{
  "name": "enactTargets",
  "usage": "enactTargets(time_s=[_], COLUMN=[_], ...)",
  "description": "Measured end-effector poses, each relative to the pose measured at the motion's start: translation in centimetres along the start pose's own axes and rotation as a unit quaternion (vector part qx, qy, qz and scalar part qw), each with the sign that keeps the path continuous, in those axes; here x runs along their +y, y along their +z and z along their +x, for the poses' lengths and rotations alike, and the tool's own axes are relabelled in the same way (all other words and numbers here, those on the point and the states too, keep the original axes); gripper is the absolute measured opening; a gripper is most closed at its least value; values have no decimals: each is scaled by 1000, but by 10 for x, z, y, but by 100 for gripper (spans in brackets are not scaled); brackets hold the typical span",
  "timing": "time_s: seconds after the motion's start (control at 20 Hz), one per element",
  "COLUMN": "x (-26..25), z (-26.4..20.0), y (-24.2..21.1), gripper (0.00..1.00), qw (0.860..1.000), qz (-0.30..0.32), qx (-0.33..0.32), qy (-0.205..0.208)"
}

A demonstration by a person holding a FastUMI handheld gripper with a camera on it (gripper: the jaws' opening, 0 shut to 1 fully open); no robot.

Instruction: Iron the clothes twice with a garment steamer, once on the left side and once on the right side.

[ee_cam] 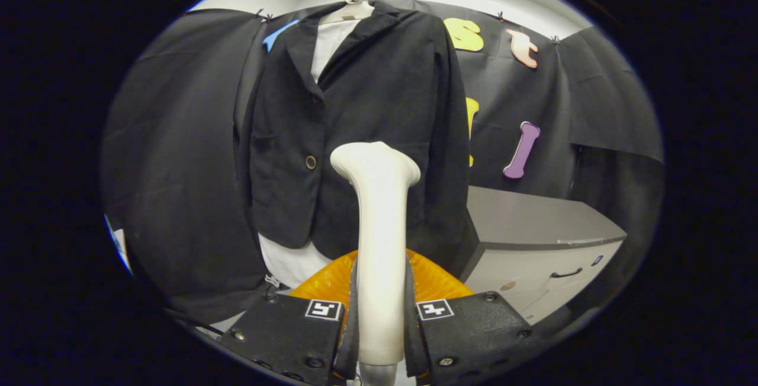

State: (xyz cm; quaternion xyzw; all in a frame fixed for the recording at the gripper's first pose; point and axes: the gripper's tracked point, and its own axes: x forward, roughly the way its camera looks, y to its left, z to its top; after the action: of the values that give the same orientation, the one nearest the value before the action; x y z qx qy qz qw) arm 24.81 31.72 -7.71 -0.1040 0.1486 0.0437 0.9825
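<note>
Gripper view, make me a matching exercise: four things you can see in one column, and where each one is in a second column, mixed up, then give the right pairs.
Things
1. garment steamer
2. black jacket
3. grey cabinet
4. white shirt

Places
A. under the jacket, showing at the collar and below the hem
B. hanging on a hanger against the booth wall, beyond the fingers
C. clamped upright between the fingers of the gripper
D. beside the jacket, low down, with a dark drawer handle

Pairs: 1-C, 2-B, 3-D, 4-A
</note>
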Motion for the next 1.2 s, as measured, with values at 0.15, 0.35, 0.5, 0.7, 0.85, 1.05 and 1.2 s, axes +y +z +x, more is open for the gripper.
enactTargets(time_s=[0.15,0.35,0.5,0.7,0.85,1.05,1.2], x=[-1,4,6,8,10,11,11], z=[-2,-5,-6,-4,-3,1,8], y=[-25,-55,-68,-86,-95,-100,-115], gripper=[33,33,33,33,33,33,33], qw=[1000,998,997,995,994,994,992], qz=[-7,-13,-18,-27,-31,-42,-46], qx=[26,59,72,92,103,104,119], qy=[-2,5,8,6,5,2,-1])
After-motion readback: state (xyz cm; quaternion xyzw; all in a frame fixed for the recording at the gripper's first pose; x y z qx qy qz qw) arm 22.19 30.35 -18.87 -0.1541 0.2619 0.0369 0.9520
